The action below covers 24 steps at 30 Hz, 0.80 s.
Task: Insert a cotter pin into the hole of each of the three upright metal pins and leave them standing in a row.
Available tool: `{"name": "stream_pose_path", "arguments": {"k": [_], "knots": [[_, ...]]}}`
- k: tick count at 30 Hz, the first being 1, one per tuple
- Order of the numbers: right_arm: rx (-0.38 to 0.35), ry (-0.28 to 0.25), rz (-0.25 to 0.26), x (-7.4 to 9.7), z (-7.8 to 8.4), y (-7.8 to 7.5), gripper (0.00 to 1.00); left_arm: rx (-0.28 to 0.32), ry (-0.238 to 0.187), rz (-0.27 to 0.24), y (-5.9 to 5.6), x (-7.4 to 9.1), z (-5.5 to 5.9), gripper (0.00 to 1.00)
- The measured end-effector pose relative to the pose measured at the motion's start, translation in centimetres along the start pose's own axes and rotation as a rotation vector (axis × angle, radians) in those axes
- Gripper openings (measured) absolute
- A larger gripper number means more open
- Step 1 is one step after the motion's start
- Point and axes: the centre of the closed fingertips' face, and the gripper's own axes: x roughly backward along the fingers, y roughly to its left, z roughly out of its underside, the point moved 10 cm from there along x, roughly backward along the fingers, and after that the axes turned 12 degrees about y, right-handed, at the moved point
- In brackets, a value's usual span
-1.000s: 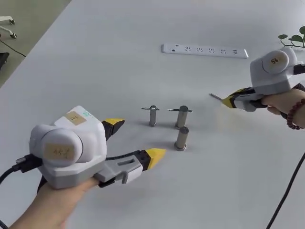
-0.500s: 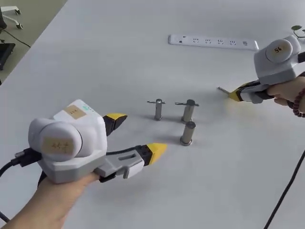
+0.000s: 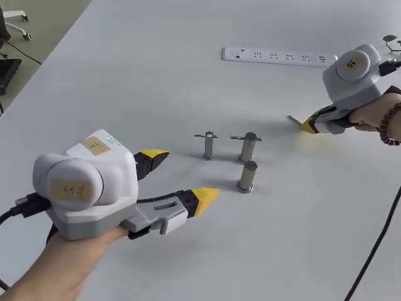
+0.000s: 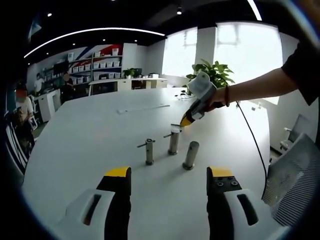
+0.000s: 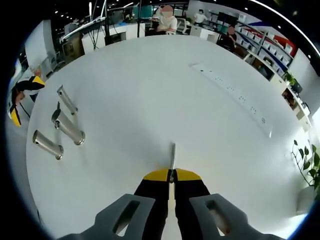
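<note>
A: Obstacles on the table [image 3: 113,75]?
B: Three upright metal pins [image 3: 247,176], close together at centre; a power strip [image 3: 279,56] far behind.
A: Free passage?
B: Bare surface separates the pins from the left gripper [image 3: 180,175] and from the right gripper [image 3: 307,125], which pinches a cotter pin [image 3: 293,118].

Three upright grey cylindrical metal pins [image 3: 247,176] before one long white power strip [image 3: 279,56]. Three thin silver cotter pins [image 3: 294,118], two threaded through pins. Two yellow-tipped grippers: left gripper [image 3: 178,176], right gripper [image 3: 308,126].
</note>
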Motion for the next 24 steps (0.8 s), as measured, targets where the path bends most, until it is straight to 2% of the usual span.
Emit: {"name": "stream_pose_path", "arguments": {"k": [5,14,20,22,24], "knots": [[-0.008,-0.012,0.004,0.2,0.0,0.1,0.00,-0.010,0.004,-0.002,0.0,0.2,-0.3,0.60],[0.081,-0.048,0.007,1.6,-0.4,2.0,0.00,-0.018,0.005,0.005,0.0,0.3,-0.8,0.59],[0.131,-0.106,0.004,4.0,-0.7,3.4,0.00,-0.022,-0.005,0.023,-0.2,0.4,-1.8,0.56],[0.151,-0.118,0.002,3.9,-1.0,3.1,0.00,-0.026,-0.014,0.028,-0.2,0.3,-2.2,0.56],[0.182,-0.143,-0.008,4.9,-1.2,4.0,0.00,-0.026,-0.017,0.031,-0.2,0.2,-2.5,0.56]]}}
